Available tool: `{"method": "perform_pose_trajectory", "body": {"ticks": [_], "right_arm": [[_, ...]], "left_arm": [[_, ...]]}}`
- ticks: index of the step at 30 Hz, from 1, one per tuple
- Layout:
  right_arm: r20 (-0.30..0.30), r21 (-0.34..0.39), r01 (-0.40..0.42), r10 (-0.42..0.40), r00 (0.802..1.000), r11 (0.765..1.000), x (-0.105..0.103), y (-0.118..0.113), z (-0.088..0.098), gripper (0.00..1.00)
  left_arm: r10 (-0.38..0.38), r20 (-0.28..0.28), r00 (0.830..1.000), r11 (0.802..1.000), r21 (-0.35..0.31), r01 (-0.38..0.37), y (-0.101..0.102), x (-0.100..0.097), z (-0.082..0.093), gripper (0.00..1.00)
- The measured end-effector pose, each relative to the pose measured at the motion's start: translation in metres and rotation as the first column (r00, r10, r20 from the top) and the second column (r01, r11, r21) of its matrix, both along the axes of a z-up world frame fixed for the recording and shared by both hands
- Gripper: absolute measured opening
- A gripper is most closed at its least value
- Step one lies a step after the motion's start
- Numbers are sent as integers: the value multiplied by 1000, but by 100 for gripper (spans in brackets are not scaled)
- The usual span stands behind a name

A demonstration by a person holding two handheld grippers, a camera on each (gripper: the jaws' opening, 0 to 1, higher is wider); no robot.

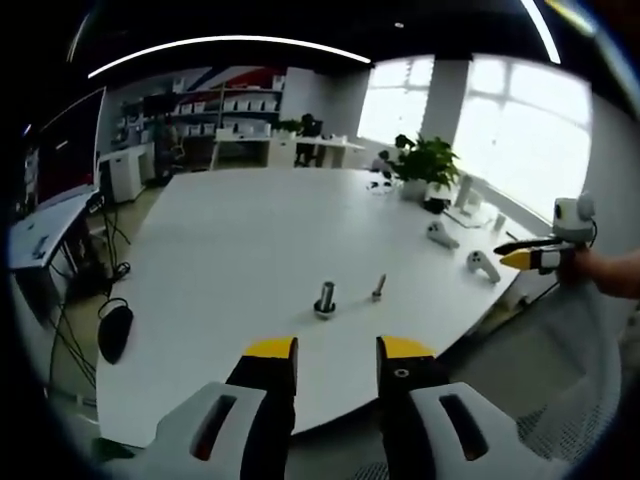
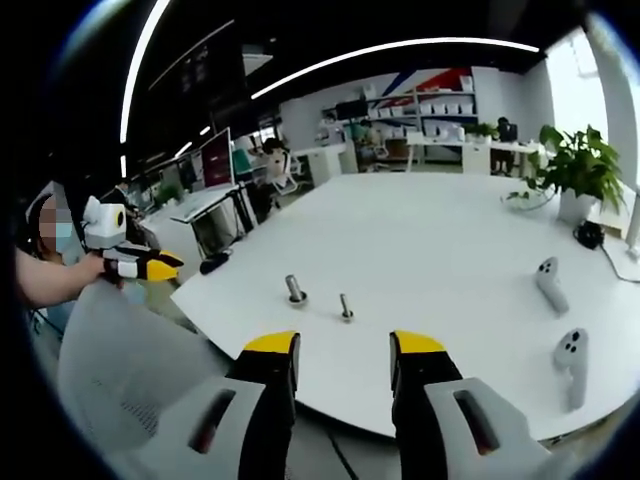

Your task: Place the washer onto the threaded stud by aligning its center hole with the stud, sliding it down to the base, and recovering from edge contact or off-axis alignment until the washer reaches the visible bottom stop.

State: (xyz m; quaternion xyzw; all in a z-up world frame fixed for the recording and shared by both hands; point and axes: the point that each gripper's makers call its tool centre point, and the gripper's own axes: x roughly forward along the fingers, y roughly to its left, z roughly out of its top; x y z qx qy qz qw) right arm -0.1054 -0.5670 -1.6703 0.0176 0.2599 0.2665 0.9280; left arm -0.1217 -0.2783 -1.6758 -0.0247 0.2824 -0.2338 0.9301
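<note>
A thick threaded stud (image 1: 325, 297) stands upright on the white table (image 1: 250, 240), with a wider metal ring around its foot. A thinner bolt (image 1: 379, 287) stands just to its right. I cannot make out a loose washer. My left gripper (image 1: 338, 350) hovers at the table's near edge, short of both pieces, open and empty. In the right gripper view the stud (image 2: 295, 289) and thin bolt (image 2: 346, 306) sit ahead of my right gripper (image 2: 344, 345), which is open and empty. Each gripper also shows in the other's view, hand-held off the table: right gripper (image 1: 535, 259), left gripper (image 2: 150, 264).
Two white hand controllers (image 2: 549, 283) (image 2: 572, 362) lie on the table's right side, and a potted plant (image 2: 576, 165) stands farther back. A white mesh chair (image 2: 120, 360) is near the table edge. Desks, monitors and shelves fill the room behind.
</note>
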Motion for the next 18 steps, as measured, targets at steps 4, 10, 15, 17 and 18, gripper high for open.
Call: {"method": "perform_pose_trajectory", "body": {"ticks": [4,10,15,17,18], "right_arm": [[3,5,4,-4,1000,1000,0,-1,1,38],[6,15,15,-16,1000,1000,1,-2,2,38],[8,22,14,-14,1000,1000,2,-2,3,38],[9,26,15,-15,1000,1000,2,-2,3,38],[8,28,16,-16,1000,999,2,-2,3,38]], "left_arm": [[-6,-5,1000,1000,6,6,0,0,-1,29],[-5,-4,1000,1000,-3,5,-1,1,-1,29],[2,-13,1000,1000,3,-2,0,2,-2,29],[0,-23,1000,1000,7,0,0,1,-4,30],[-1,-26,1000,1000,11,1,0,1,-5,30]]}}
